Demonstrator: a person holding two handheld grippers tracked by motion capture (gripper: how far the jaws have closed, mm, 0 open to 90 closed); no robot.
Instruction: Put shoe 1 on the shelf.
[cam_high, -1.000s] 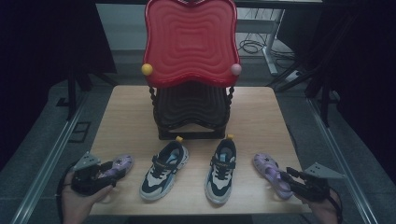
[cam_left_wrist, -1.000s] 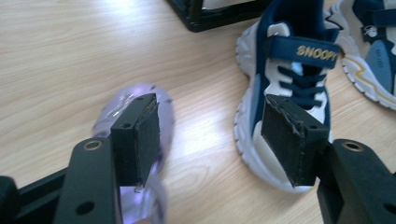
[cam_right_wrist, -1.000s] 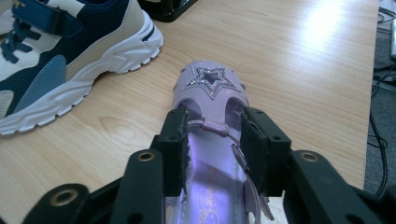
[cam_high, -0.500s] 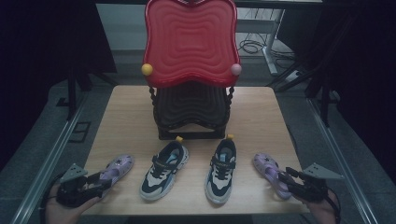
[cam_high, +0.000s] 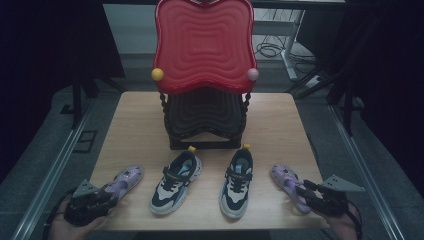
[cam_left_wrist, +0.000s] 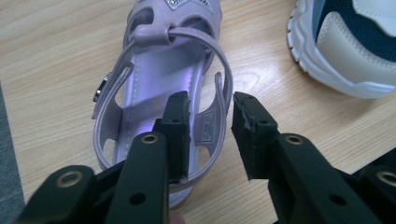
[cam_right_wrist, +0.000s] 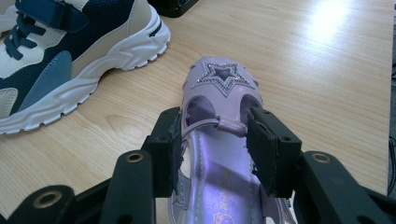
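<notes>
A purple sandal (cam_high: 126, 179) lies at the table's front left, its heel toward me. My left gripper (cam_high: 110, 198) is at that heel. In the left gripper view its jaws have just been closing: one pad (cam_left_wrist: 179, 126) is inside the sandal (cam_left_wrist: 159, 70), the other is outside, and the heel's side wall stands between them with a gap left. A second purple sandal (cam_high: 285, 178) lies at the front right. My right gripper (cam_high: 301, 192) straddles the middle of that sandal (cam_right_wrist: 219, 74); its jaws have just widened a little and the pads (cam_right_wrist: 261, 140) stand close along the sides.
Two navy and white sneakers (cam_high: 176, 182) (cam_high: 237, 182) lie between the sandals. A dark stand (cam_high: 205, 120) with a red wavy tray (cam_high: 204, 45) on top fills the middle back of the wooden table (cam_high: 135, 125). Floor rails run along both sides.
My left gripper has sunk and drawn back toward the near table edge, to the heel of the left sandal. The right gripper and both sandals have kept their places.
</notes>
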